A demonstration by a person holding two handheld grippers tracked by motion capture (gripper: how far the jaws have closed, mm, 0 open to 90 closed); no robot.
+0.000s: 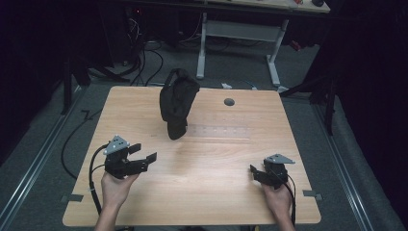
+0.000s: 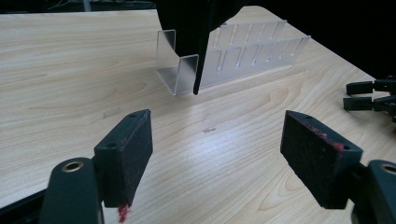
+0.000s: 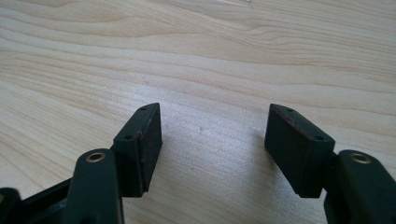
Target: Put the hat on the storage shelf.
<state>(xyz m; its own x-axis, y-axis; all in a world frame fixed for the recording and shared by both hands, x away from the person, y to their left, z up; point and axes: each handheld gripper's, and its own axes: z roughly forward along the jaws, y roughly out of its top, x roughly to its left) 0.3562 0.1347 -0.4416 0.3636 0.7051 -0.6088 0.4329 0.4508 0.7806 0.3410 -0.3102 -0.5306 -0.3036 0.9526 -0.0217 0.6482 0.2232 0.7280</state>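
- High view: my left gripper (image 1: 144, 155) and right gripper (image 1: 256, 172) rest near the table's (image 1: 216, 202) front edge, both spread and empty. The black bag (image 1: 177, 102) stands upright mid-table, long axis vertical, untouched, so I judge everything remains.
- Left gripper view: jaws wide, aimed at the bag (image 2: 196, 18) perched on a clear rack (image 2: 243, 58).
- Right gripper view: jaws apart over bare wood.

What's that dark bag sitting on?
The black bag stands in a clear plastic slotted rack on the wooden table. Its bottom and the rack's slots beneath it are hidden.
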